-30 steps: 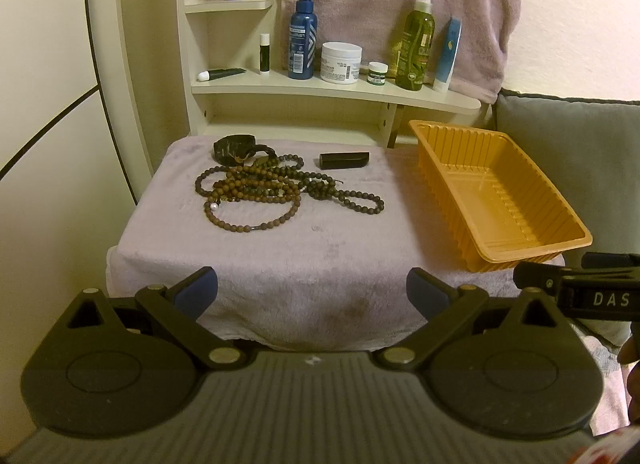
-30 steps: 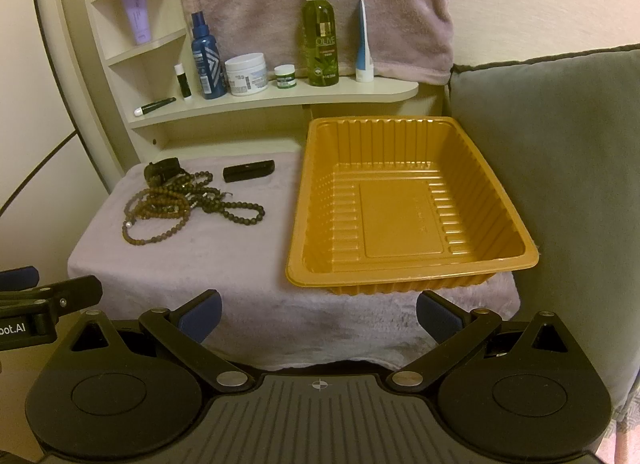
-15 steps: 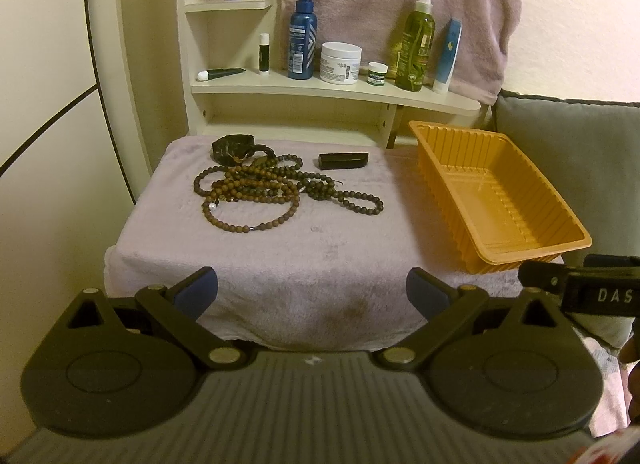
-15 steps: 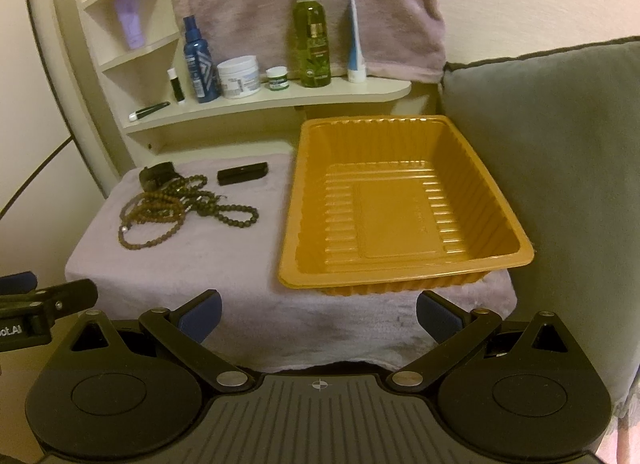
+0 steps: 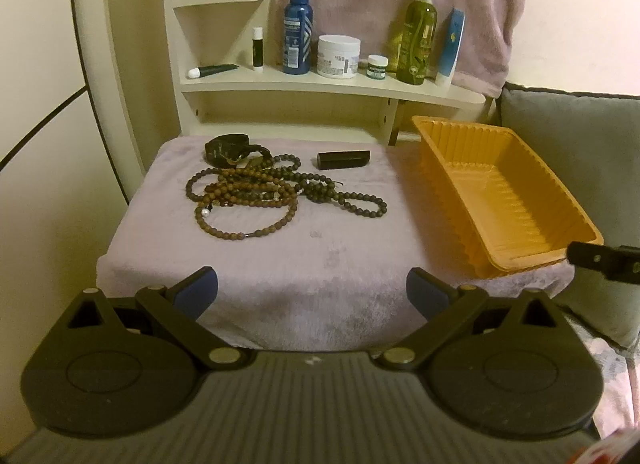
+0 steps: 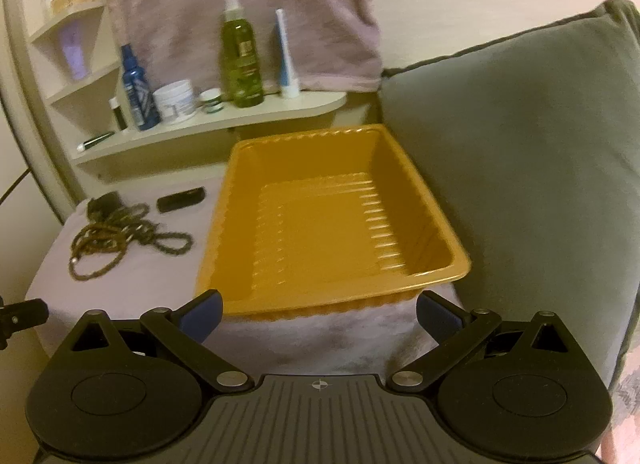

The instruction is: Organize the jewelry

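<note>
The left wrist camera is sitting low at the near edge of the towel-covered table (image 5: 280,264), looking forward over the left gripper (image 5: 312,290) toward the beads (image 5: 260,196) and the shelf (image 5: 332,82); the orange tray (image 5: 516,200) is lying off to its right; the right wrist camera is looking from the same near edge over the right gripper (image 6: 318,310), facing the tray (image 6: 332,224) close up, with the beads (image 6: 120,236) off left; both views are sharing table, beads, tray and shelf; each is catching the other gripper at its edge.
</note>
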Motion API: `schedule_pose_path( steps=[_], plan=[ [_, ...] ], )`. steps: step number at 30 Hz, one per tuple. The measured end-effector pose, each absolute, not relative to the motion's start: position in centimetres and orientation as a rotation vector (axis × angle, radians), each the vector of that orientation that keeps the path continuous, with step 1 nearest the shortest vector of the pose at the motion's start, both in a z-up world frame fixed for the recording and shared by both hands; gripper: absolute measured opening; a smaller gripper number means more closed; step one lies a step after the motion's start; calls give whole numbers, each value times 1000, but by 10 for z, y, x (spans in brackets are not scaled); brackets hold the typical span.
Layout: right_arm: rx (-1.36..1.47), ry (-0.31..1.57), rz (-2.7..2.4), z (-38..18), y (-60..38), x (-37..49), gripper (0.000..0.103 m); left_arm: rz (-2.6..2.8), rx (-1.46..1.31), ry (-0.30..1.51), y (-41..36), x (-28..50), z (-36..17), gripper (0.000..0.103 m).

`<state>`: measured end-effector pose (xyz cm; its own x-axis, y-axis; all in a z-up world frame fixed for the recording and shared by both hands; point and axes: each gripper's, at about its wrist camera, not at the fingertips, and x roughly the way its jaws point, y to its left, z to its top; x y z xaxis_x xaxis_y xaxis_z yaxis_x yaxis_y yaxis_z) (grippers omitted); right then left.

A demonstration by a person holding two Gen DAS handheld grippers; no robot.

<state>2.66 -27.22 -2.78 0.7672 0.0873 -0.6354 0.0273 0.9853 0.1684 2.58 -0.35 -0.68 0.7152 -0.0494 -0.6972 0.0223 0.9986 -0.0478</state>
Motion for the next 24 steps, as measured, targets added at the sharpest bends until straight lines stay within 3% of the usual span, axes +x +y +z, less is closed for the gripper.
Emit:
schedule_pose_path(
  steps=[13,16,18,24],
  plan=[
    [148,644,-63,-42,-339,56,102,-54,-97,795,2,68,-21,100],
    [180,660,-43,-52,-355,68,83,-54,-109,801,1,77,-24,100],
    [210,671,-29,-58,-363,75,79,-57,-124,803,1,84,-26,100],
    [256,683,14,-72,-372,92,57,-57,-163,823,-3,97,-32,100]
  ],
)
